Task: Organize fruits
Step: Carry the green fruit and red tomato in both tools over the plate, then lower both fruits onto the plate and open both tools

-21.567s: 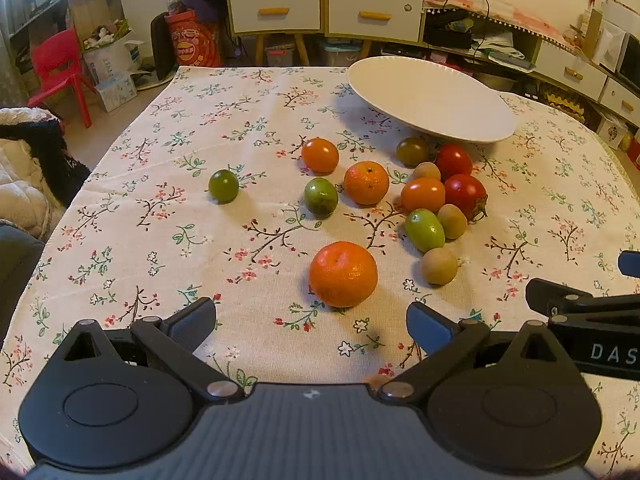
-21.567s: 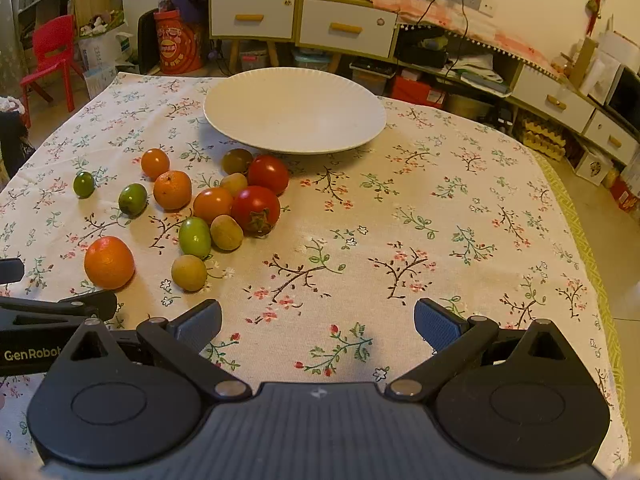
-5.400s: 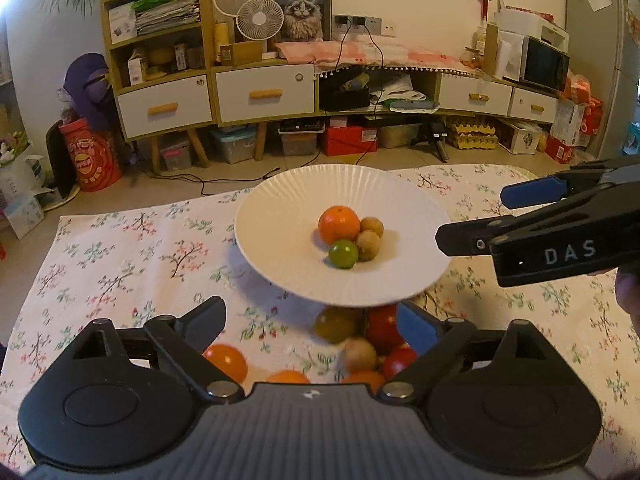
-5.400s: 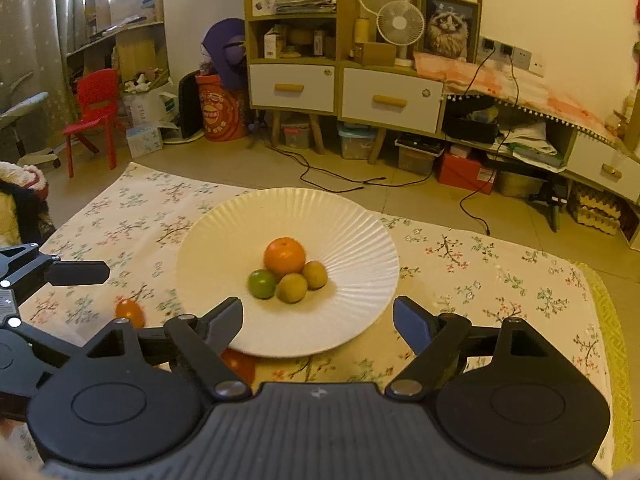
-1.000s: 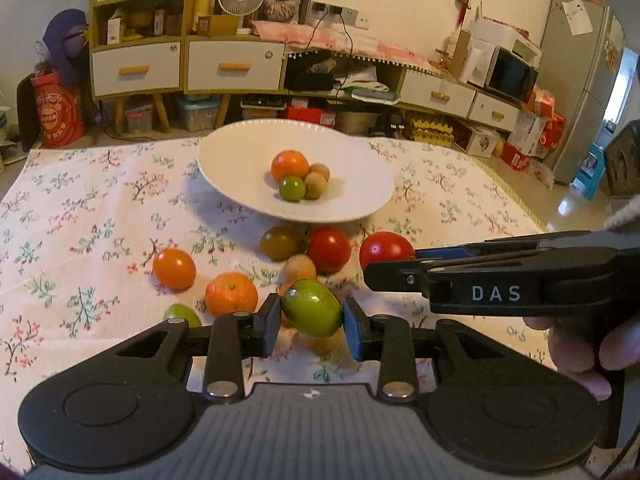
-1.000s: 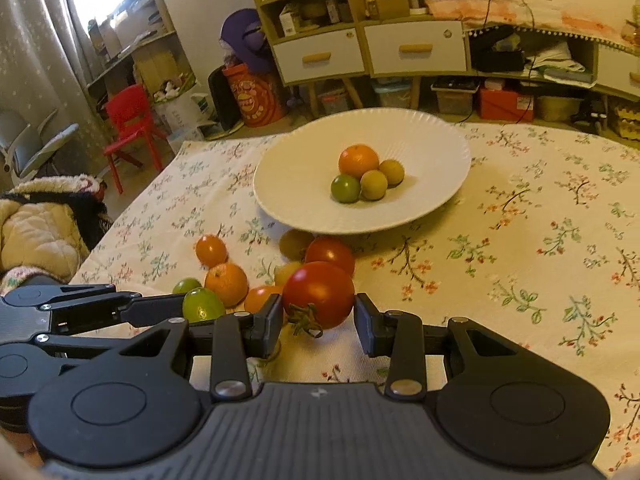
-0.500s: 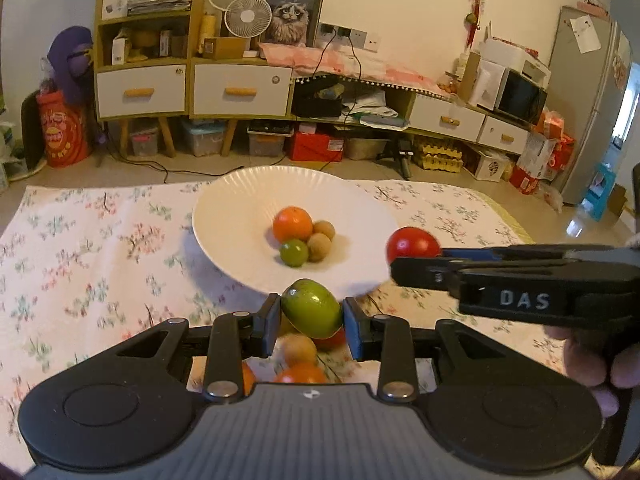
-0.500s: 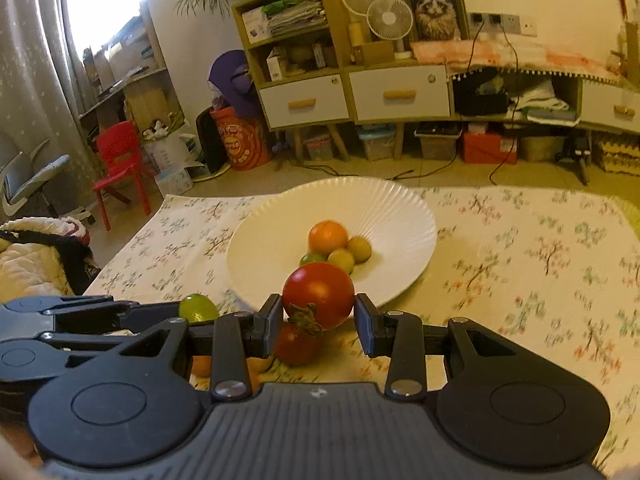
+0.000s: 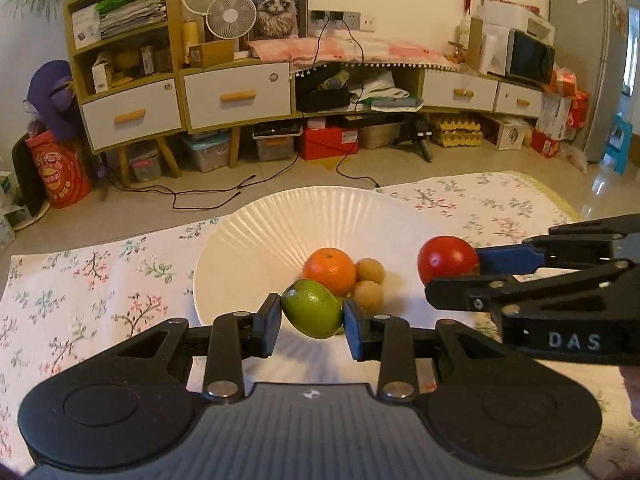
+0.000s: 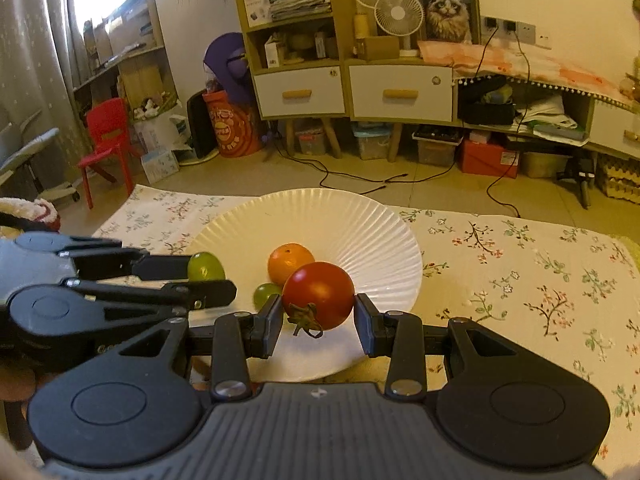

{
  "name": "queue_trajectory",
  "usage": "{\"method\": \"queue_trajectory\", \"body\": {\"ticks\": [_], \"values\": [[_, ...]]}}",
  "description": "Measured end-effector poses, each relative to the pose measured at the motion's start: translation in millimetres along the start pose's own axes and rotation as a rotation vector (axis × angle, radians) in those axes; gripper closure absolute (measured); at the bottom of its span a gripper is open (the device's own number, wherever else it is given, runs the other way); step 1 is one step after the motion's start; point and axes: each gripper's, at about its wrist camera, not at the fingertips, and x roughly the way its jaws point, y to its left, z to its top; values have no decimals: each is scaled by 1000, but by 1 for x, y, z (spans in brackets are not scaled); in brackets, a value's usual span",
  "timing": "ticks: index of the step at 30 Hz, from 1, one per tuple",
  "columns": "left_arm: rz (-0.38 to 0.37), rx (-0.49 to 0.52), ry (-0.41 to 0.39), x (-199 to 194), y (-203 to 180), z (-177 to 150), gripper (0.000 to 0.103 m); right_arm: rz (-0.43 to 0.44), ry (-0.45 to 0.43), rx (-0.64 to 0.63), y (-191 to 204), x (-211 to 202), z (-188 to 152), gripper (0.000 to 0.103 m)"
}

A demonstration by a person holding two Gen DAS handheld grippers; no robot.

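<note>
Nearest the left wrist camera, at 6 o'clock in its view, the left gripper [image 9: 312, 316] pinches a green tomato [image 9: 312, 314] between its pads, one pad on each flank. Nearest the right wrist camera, likewise at 6 o'clock, the right gripper [image 10: 318, 320] clamps a red tomato [image 10: 319, 295], its dried stem hanging toward the camera. Both fruits hang over the near part of the white ribbed plate [image 9: 256, 240], which sits on the flowered tablecloth [image 9: 88, 280].

Just beyond the fingers, at the plate's centre, lie an orange [image 9: 329, 271], two small brown fruits [image 9: 369, 296] to its 3 and 4 o'clock, and a small green fruit [image 10: 266, 293] at its 7 o'clock, seen best from the right wrist.

The step in hand looks like setting both tomatoes down. To do it well, each should probably be lowered close to the plate surface before the pads part, aimed at bare white beside the pile, not on top of it, since round fruit rolls on the sloping ribs. Releasing one at a time would keep them from knocking together.

Both grippers slant downward and forward over the table edge, side by side; seen from the left wrist the right one reaches in from 3 o'clock, a fingertip of the person's hand [image 9: 630, 392] showing at the frame edge
</note>
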Motion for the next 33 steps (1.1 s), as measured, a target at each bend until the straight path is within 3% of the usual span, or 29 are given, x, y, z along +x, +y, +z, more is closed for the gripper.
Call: {"method": "queue_trajectory", "body": {"ticks": [21, 26, 33], "values": [[24, 34, 24, 24, 6, 2, 69, -22, 37, -79, 3, 19, -1, 68], [45, 37, 7, 18, 6, 2, 47, -27, 29, -77, 3, 17, 1, 67], [52, 27, -15, 0, 10, 0, 37, -23, 1, -61, 6, 2, 7, 54]]}}
